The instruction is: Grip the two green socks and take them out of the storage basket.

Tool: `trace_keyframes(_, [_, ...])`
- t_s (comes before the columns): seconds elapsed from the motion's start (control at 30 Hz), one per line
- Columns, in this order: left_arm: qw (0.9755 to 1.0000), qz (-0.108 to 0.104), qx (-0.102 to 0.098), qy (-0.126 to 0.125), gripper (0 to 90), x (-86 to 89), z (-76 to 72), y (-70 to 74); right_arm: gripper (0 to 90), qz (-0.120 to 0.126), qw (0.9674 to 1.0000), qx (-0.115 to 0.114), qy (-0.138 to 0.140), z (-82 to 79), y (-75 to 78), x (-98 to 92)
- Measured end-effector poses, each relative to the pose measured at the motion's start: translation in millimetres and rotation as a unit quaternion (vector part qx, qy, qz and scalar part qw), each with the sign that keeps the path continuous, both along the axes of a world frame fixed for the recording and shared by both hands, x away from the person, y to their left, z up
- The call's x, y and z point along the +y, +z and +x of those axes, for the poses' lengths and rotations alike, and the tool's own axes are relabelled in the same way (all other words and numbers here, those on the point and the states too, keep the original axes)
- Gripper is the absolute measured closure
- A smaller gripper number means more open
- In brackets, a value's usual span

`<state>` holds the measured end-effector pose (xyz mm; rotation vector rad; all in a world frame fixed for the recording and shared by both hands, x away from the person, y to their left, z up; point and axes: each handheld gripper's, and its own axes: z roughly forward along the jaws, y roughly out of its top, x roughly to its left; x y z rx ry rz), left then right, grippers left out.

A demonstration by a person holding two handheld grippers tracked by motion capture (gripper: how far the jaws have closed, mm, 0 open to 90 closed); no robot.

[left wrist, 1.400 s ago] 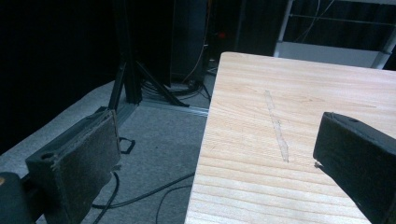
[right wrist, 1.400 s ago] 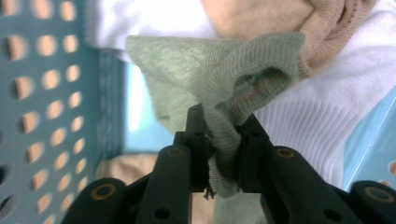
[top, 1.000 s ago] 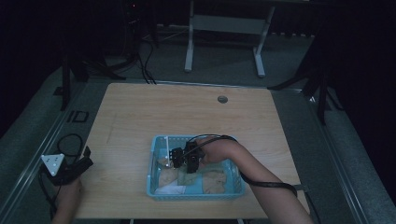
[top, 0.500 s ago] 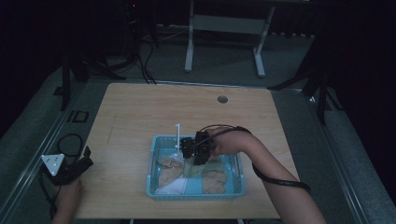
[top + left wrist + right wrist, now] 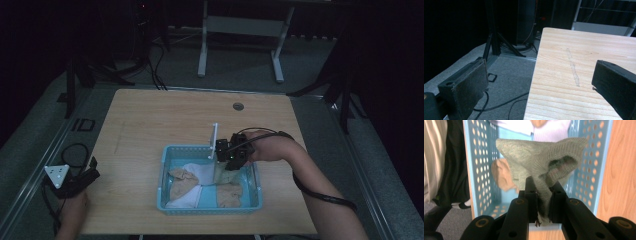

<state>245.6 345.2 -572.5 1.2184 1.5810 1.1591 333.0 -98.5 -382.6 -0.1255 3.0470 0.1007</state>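
A blue perforated basket (image 5: 162, 181) sits near the table's front edge with tan socks (image 5: 181, 181) and white socks (image 5: 200, 172) in it. My right gripper (image 5: 226, 151) hovers over the basket's far right corner, shut on a grey-green sock (image 5: 536, 157) that hangs from its jaws (image 5: 541, 192) above the basket (image 5: 480, 170). My left gripper (image 5: 76, 180) rests at the table's left front edge. Its jaws stand wide apart (image 5: 536, 85) with nothing between them, looking along the bare wooden table (image 5: 579, 62).
A small round grommet (image 5: 238, 106) sits in the table's far side. Metal stand legs (image 5: 202, 45) and cables lie on the floor beyond. A black tripod leg (image 5: 492, 37) stands off the table's left edge.
My right gripper has risen and moved right and away from the middle of the basket, lifting the grey-green sock out of the pile. The left gripper has stayed put.
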Motion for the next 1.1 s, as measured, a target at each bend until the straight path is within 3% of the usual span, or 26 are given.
trace_keyframes(0.37, [1.0,0.0,0.001,0.001,0.7,-0.2,0.1,0.0,80.3,0.01,0.9988,-0.013,-0.047,2.8,12.7,-56.5])
trace_keyframes(0.6, [1.0,0.001,0.001,0.002,0.7,-0.5,0.3,0.1,80.2,0.01,0.9964,-0.029,-0.079,-1.2,14.9,-92.4])
trace_keyframes(1.1, [1.0,0.003,0.002,0.001,0.7,-0.8,0.3,0.1,80.3,0.004,0.9922,-0.022,-0.123,-8.3,8.8,-147.7])
